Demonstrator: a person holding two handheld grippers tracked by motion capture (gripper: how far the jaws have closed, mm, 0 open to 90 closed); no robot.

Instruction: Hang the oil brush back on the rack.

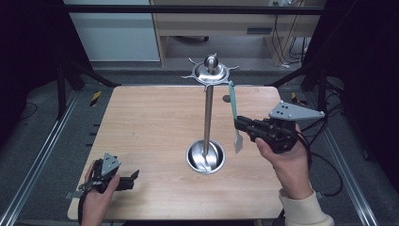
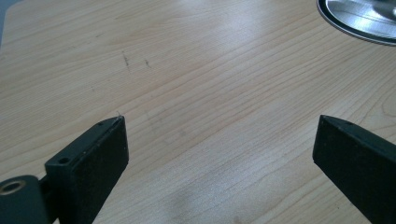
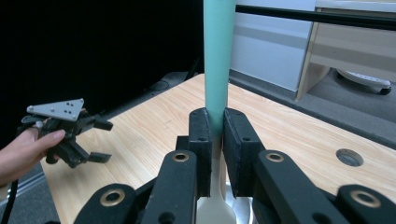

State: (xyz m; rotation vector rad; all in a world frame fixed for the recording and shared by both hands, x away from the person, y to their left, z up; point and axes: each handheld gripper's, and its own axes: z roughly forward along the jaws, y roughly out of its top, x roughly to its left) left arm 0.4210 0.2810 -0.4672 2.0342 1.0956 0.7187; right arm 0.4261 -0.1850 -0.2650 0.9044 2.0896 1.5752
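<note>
A steel utensil stand rises from the middle of the table, with a round base (image 1: 205, 157), a thin pole (image 1: 208, 117) and a hooked crown (image 1: 210, 70). My right gripper (image 1: 241, 125) is held above the table just right of the pole, shut on a teal-handled utensil (image 1: 232, 99). The handle points up toward the crown and the pale blade (image 1: 238, 141) hangs below. In the right gripper view the jaws (image 3: 215, 135) clamp the teal handle (image 3: 218, 56) near its lower end. My left gripper (image 1: 134, 179) lies low at the near left corner, open and empty (image 2: 219, 144).
The wooden table (image 1: 150, 122) has a small round hole (image 1: 226, 99) behind the stand. The stand's base rim (image 2: 359, 18) lies ahead of the left jaws, to the upper right. Black frame rails flank the table. A wooden cabinet stands beyond the far edge.
</note>
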